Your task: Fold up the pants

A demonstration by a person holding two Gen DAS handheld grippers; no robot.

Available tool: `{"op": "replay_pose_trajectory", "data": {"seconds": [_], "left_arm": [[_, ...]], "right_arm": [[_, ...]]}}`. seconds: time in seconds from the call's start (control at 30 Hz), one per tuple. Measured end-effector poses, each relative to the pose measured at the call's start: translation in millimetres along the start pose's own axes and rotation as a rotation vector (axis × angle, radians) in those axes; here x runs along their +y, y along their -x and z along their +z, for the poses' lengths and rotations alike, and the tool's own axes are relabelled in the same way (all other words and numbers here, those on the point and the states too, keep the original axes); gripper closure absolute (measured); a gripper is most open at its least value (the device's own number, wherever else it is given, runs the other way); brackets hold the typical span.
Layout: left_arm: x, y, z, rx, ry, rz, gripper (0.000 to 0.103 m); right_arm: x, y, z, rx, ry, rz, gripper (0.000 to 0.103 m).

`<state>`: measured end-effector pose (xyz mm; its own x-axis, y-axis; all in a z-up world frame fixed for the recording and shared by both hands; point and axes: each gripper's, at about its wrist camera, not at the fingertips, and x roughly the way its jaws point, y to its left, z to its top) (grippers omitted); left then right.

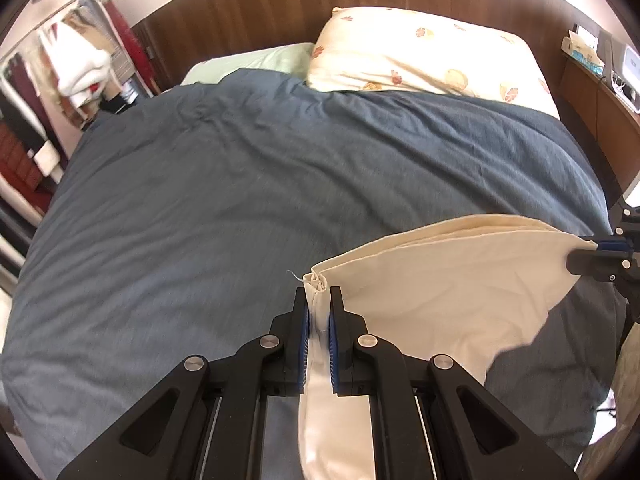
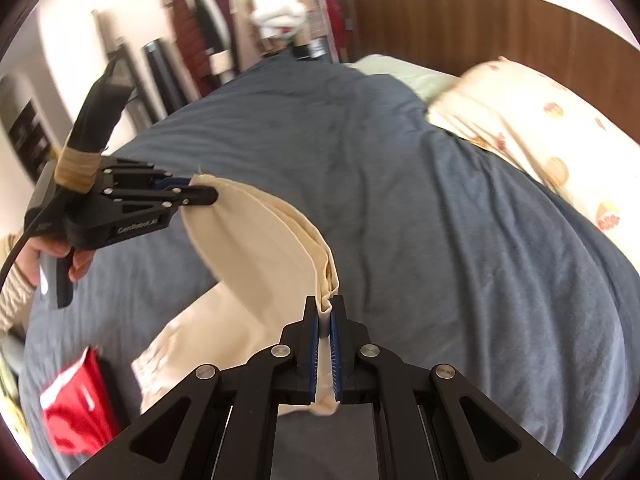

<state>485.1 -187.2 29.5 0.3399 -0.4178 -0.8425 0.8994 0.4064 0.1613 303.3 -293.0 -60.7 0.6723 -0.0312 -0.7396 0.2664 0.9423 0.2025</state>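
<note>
Both grippers, left (image 1: 319, 300) and right (image 2: 329, 308), are clamping the cream pants (image 1: 448, 276), hanging stretched between them above a blue duvet (image 1: 240, 200); pillows (image 1: 428, 52) beyond.

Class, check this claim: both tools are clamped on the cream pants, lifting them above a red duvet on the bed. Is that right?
One detail is wrong: the duvet is blue-grey, not red, as the left wrist view shows. The rest holds: the left tool and right tool are each clamped on the cream pants, lifting them above the duvet on the bed.
</note>
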Motion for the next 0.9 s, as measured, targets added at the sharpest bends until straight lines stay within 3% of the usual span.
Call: {"op": "replay_pose_trajectory", "data": {"seconds": [0.23,0.6,0.9], "left_arm": [[9.4,16.7,-61.3,0.032,0.057,0.027,0.093],[11.5,2.7,-153.8,0.102,0.108,0.057,0.093],[19.0,-10.2,-204.0,0.173,0.136,0.070,0.092]], "right_arm": [[56.9,4.9,-22.5,0.035,0.122,0.078,0.097],[123.6,-22.0,-91.8,0.183,0.287,0.168,0.097],[168.0,-48.7,-136.3,0.256,0.404,0.217,0.097]]}}
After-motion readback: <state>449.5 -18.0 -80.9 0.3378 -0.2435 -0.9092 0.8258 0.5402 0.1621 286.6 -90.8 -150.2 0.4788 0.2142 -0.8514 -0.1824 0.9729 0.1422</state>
